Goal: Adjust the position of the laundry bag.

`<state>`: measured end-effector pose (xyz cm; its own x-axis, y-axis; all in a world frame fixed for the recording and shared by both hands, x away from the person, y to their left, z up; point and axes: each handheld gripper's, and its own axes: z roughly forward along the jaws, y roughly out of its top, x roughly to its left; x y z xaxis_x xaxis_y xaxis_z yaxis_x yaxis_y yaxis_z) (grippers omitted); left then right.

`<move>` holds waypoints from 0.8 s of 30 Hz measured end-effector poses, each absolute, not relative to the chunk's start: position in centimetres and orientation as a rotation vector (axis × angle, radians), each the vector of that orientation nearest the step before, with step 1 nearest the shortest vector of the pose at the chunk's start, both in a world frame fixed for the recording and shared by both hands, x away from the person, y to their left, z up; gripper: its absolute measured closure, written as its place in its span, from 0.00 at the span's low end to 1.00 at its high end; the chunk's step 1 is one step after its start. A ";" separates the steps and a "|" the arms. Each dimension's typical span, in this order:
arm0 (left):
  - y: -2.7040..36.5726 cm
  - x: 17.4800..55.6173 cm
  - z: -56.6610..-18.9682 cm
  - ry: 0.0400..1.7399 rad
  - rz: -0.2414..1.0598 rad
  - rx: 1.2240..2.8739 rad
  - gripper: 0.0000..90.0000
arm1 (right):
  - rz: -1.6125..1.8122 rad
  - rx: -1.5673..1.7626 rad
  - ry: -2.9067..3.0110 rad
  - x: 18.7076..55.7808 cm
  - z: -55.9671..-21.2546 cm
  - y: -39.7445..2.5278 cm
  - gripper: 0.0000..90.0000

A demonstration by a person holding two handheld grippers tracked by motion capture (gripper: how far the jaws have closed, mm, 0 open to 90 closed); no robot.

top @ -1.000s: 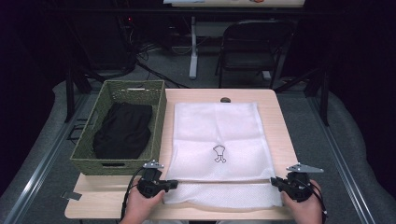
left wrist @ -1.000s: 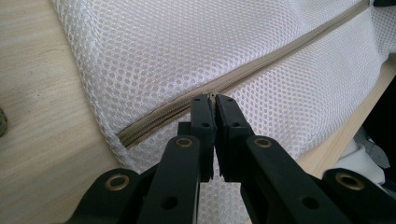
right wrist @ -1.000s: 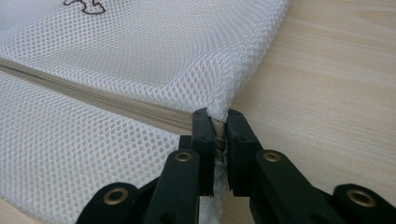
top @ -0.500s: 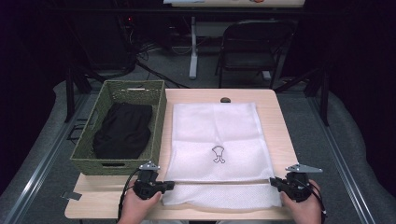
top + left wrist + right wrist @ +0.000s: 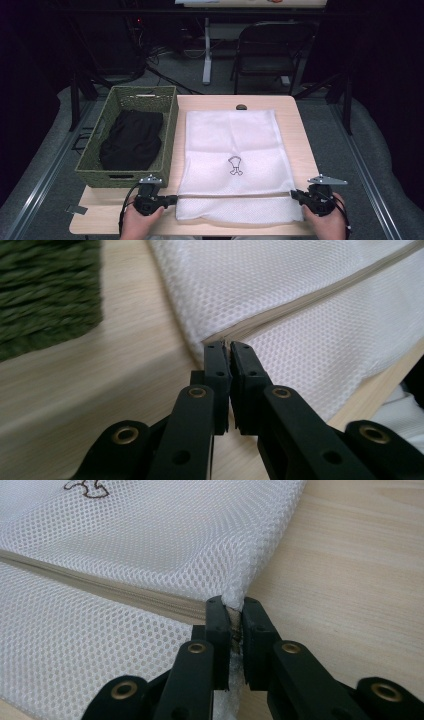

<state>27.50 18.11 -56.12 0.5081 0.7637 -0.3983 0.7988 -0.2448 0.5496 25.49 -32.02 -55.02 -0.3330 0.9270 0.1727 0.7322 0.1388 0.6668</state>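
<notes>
A white mesh laundry bag (image 5: pixel 230 140) lies flat on the wooden table (image 5: pixel 301 131), with a small dark print at its middle. A tan zipper (image 5: pixel 235 196) runs across it near the front edge. My left gripper (image 5: pixel 174 200) is shut at the zipper's left end, on the bag's edge. In the left gripper view the jaws (image 5: pixel 227 347) press together where the zipper (image 5: pixel 320 290) meets the mesh border. My right gripper (image 5: pixel 294 194) is shut on the bag's right edge. In the right gripper view mesh (image 5: pixel 150 530) is pinched between the jaws (image 5: pixel 231 605) beside the zipper (image 5: pixel 100 586).
A green woven basket (image 5: pixel 171 131) holding a black garment (image 5: pixel 131 140) stands at the table's left, close to the bag. A small dark knob (image 5: pixel 241 107) sits at the far edge. A folding chair (image 5: pixel 272 50) stands beyond the table.
My left gripper has shifted slightly left and toward the front edge, and the zipper line now looks straighter. The right gripper has hardly moved.
</notes>
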 end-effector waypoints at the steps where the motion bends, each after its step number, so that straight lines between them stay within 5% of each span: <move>1: 18.4 27.5 -56.1 1.272 -0.067 2.029 0.97 | 0.990 1.612 2.138 25.5 -55.0 -31.9 0.93; 24: 18.8 27.4 -56.4 1.266 -0.040 2.029 0.96 | 1.037 1.657 2.175 25.8 -56.1 -31.8 0.89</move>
<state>27.39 18.84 -56.37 0.5142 0.7662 -0.3853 0.7890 -0.2465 0.5628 25.78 -31.80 -56.07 -0.3416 0.9096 0.2365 0.7565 0.1168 0.6435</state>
